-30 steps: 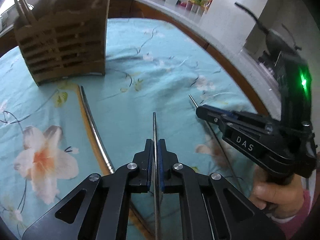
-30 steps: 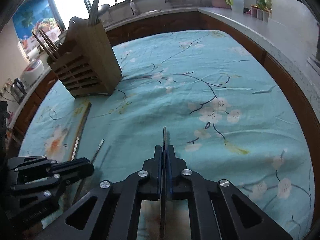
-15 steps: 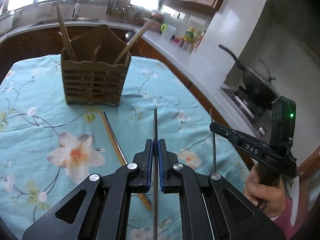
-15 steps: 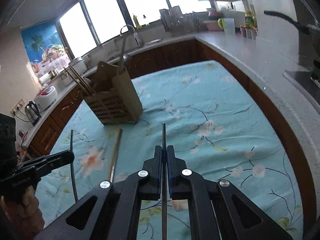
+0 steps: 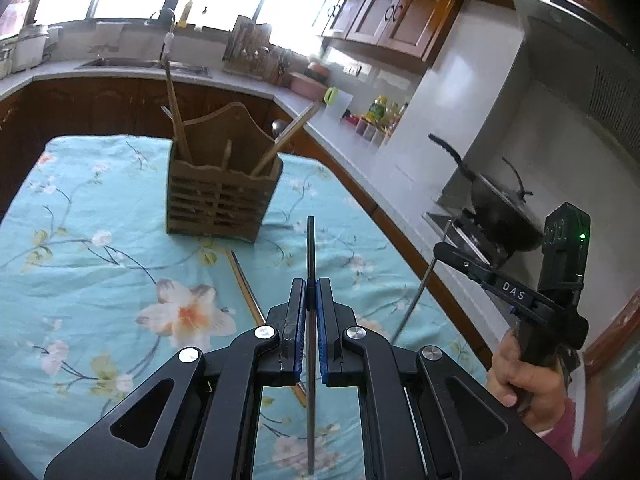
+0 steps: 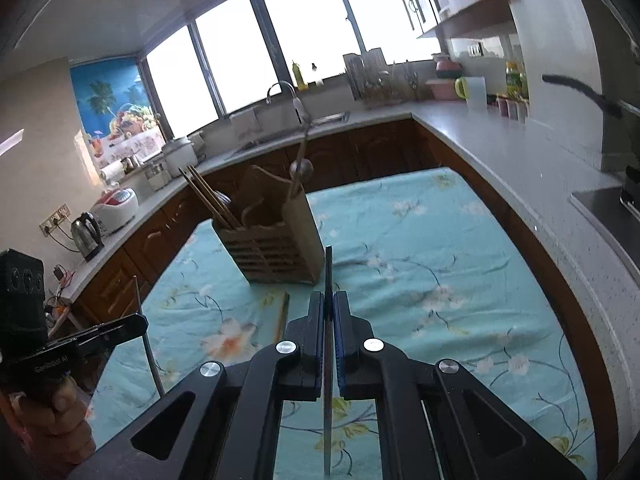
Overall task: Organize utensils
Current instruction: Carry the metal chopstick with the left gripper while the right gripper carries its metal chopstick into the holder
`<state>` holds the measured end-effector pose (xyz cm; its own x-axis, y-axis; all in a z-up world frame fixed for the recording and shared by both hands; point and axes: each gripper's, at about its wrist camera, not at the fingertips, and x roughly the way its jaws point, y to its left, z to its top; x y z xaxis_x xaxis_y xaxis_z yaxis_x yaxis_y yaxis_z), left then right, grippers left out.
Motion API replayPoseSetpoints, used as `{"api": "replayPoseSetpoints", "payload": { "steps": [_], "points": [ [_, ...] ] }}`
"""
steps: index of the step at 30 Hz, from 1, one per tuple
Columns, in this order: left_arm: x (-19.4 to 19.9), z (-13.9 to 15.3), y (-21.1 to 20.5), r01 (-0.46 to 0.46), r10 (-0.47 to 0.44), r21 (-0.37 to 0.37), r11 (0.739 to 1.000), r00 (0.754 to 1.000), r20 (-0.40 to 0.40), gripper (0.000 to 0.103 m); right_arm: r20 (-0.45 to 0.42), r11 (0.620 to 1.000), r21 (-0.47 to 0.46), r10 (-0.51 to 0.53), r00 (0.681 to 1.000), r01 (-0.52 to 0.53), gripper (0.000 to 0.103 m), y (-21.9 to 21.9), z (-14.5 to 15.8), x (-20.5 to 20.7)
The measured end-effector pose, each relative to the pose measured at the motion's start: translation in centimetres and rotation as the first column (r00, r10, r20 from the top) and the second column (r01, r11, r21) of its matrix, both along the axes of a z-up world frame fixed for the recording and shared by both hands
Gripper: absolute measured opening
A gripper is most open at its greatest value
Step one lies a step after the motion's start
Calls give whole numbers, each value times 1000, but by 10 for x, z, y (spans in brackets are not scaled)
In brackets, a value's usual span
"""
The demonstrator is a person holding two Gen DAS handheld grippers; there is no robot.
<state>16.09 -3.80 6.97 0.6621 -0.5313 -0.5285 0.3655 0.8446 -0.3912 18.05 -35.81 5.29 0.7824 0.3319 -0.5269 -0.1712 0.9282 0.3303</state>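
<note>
A wooden slatted utensil holder [image 5: 222, 196] stands on the floral tablecloth, with chopsticks and a spoon in it; it also shows in the right wrist view [image 6: 272, 240]. My left gripper [image 5: 310, 292] is shut on a thin metal chopstick [image 5: 310, 248], held above the table and pointing toward the holder. My right gripper [image 6: 328, 304] is shut on another metal chopstick [image 6: 328, 268]. The right gripper also shows at the right of the left wrist view [image 5: 444, 248], raised, with its chopstick [image 5: 416, 292] slanting down. A wooden-and-metal utensil [image 5: 244, 284] lies flat on the cloth in front of the holder.
The table [image 5: 80, 260] is covered by a turquoise flowered cloth. A grey countertop [image 5: 360, 152] runs along the right with bottles, a cup and a black wok [image 5: 500, 216]. A sink, kettle [image 6: 86, 236] and rice cooker stand on the far counter.
Both grippers have risen well above the table, each carrying its chopstick, and tilted up so the holder and kitchen come into fuller view.
</note>
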Motion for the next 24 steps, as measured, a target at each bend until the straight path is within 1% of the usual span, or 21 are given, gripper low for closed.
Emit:
{"api": "replayPoseSetpoints", "payload": {
  "steps": [6,12,19,24],
  "points": [
    [-3,10,18,-37,38,-22,999,999,32,4,38,1000,13,2,999,-2,5,5,13,-3],
    [-1,13,34,-83,85,-30,996,995,50,4,62,1000,17,12,998,-13,5,11,22,1],
    [10,19,51,-132,135,-42,990,988,75,4,93,1000,22,17,995,-20,5,17,33,8],
    [23,30,62,-171,176,-53,984,977,119,4,112,1000,20,21,994,-23,5,22,41,17]
  ]
}}
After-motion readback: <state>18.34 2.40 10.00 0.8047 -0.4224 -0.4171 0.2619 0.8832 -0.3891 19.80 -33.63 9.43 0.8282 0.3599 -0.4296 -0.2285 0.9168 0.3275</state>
